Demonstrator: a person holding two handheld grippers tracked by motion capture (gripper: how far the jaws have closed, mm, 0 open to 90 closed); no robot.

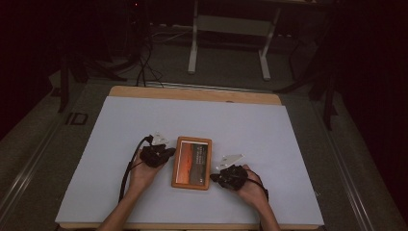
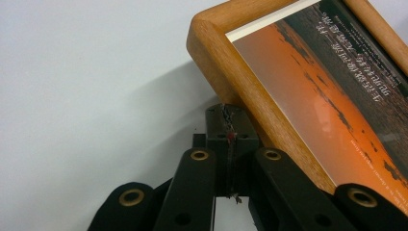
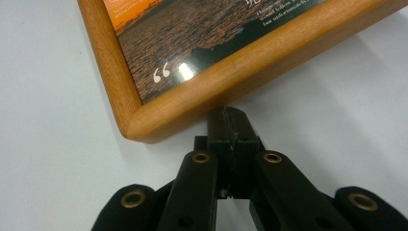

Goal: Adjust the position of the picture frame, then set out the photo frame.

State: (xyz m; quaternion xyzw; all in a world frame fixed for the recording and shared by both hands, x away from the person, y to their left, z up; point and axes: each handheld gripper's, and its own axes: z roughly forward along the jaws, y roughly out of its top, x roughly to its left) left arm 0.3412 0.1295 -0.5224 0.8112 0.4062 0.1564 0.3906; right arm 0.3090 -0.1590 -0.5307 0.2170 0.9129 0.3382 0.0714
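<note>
Wooden picture frame [image 1: 192, 162] flat on the desk [image 1: 115, 130], long axis running away from the person. Left gripper [image 2: 229, 126]: jaws closed, empty, tips at the frame's left edge. Right gripper [image 3: 230, 126]: jaws closed, empty, tips against its near right corner, probably touching. Both hands equally near.

We saw a table [image 1: 195, 93] with a wooden rim showing along its far edge, its top covered by a pale, plain sheet [image 1: 250, 125]. Flat on that sheet, near the front and about midway across, lay a wooden picture frame [image 1: 192, 162] holding an orange sunset print with some lettering (too small for us to read). The frame's corners rested directly on the pale surface.
</note>
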